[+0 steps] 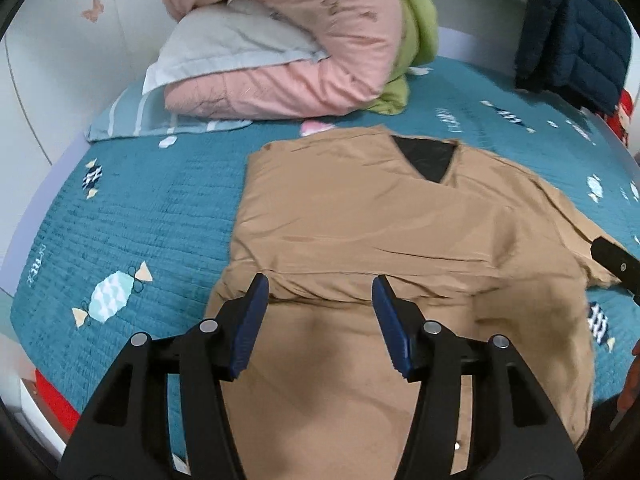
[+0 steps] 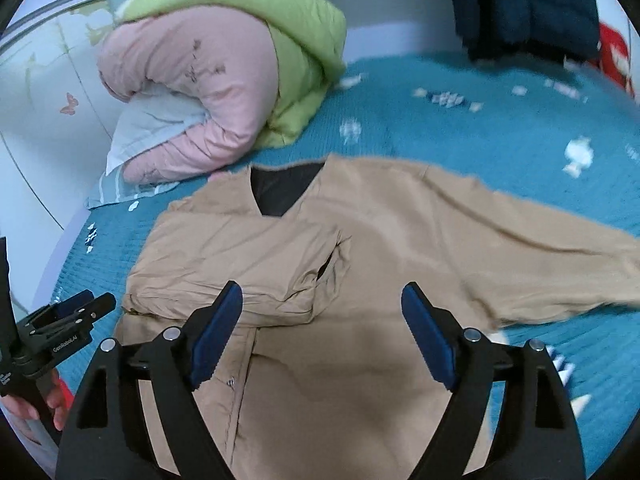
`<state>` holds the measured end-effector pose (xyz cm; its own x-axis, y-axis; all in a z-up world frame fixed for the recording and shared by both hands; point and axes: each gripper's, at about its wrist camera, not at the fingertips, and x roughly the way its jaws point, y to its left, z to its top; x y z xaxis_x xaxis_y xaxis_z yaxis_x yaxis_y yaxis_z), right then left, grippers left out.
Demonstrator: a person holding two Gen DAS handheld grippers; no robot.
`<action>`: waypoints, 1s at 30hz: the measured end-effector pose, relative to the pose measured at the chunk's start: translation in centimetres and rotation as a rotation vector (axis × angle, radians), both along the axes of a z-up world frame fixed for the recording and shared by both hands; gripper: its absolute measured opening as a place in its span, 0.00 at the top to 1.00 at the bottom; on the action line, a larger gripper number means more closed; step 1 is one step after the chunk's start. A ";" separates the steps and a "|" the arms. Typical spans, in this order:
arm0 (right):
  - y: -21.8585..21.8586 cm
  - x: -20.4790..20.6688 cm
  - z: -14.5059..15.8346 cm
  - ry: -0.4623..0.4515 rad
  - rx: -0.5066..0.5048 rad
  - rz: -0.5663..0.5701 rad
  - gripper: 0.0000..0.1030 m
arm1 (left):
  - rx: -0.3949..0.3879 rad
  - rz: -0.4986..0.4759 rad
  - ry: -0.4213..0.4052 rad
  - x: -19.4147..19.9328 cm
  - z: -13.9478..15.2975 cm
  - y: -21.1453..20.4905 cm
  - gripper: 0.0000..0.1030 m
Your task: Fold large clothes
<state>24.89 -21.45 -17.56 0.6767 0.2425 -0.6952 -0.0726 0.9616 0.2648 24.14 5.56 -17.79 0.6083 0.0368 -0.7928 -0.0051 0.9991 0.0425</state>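
Observation:
A tan jacket (image 1: pixel 360 216) with a black lining at its V neck lies flat on the teal bedspread (image 1: pixel 132 216). One sleeve is folded across the chest (image 2: pixel 240 268). The other sleeve (image 2: pixel 540 248) stretches out to the right. My left gripper (image 1: pixel 320 284) hovers above the jacket's lower half, open, with nothing between its blue pads. My right gripper (image 2: pixel 322 288) is likewise open and empty over the jacket's middle. In the right wrist view the left gripper (image 2: pixel 80 310) shows at the left edge, held by a hand (image 2: pixel 24 404).
A rolled pink and green duvet (image 1: pixel 304 40) and a pale pillow (image 1: pixel 224 48) lie at the head of the bed. A dark blue puffer jacket (image 1: pixel 576 32) and something red (image 1: pixel 624 116) sit at the far right. A white wall (image 1: pixel 60 60) borders the left side.

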 end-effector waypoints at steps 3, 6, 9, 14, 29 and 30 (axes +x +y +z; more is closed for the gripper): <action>-0.6 -1.6 0.7 -0.027 -0.021 -0.012 0.17 | -0.003 -0.026 -0.007 -1.1 0.7 -1.8 0.47; -1.5 -2.9 1.2 -0.031 -0.039 -0.024 0.17 | 0.000 -0.064 -0.010 -2.1 1.3 -4.4 0.47; -3.6 -4.1 1.4 -0.030 -0.029 -0.056 0.17 | -0.006 -0.109 -0.008 -2.9 1.5 -6.9 0.47; -7.8 -5.7 1.0 -0.016 -0.030 -0.131 0.16 | -0.012 -0.181 0.004 -3.2 1.3 -11.4 0.47; -25.4 -7.1 -4.2 0.108 0.104 -0.466 0.16 | -0.124 -0.382 0.093 1.8 -1.9 -23.5 0.47; -26.3 -6.9 -4.4 0.115 0.109 -0.481 0.16 | -0.131 -0.391 0.099 2.3 -2.1 -23.9 0.47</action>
